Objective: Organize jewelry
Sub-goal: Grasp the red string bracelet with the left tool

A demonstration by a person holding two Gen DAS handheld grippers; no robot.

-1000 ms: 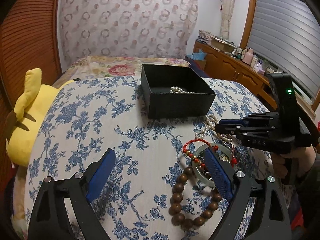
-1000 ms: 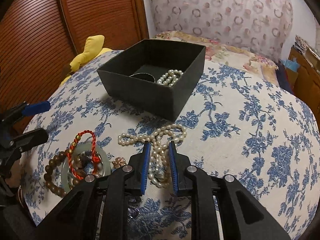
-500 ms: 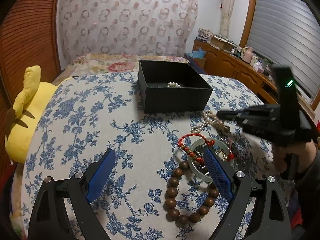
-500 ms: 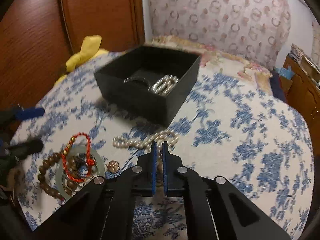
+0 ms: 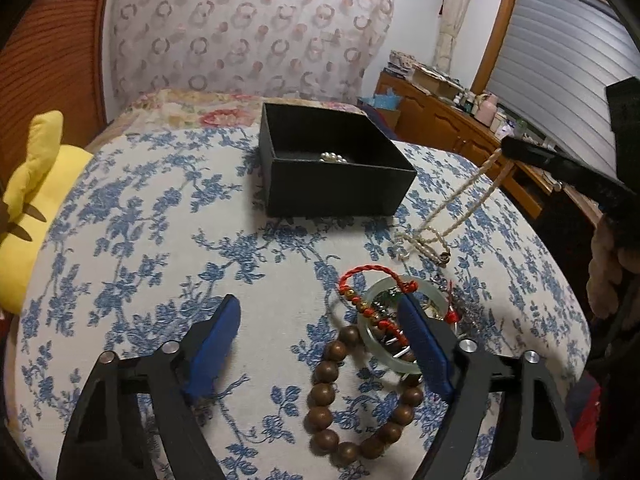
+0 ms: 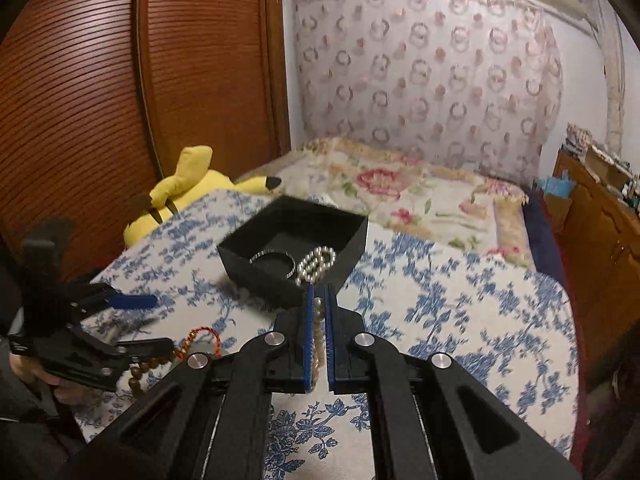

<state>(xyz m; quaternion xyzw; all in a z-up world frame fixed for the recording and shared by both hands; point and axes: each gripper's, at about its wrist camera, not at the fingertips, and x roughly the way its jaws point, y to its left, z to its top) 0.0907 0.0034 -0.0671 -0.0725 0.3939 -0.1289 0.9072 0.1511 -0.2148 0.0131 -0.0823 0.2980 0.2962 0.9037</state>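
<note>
On the floral bedspread [image 5: 160,240]: pearl necklace [image 5: 452,216] going up, heap still waiting
Right gripper [image 6: 319,304] is clamped on the pearls, their tail trailing on the cloth beside the black box [image 5: 332,172], which already holds pearls and a bangle. Left gripper [image 5: 320,344], empty and narrowing, hovers over the wooden beads [image 5: 340,392], jade ring [image 5: 384,324] and red cord [image 5: 372,276], all tangled together
</note>
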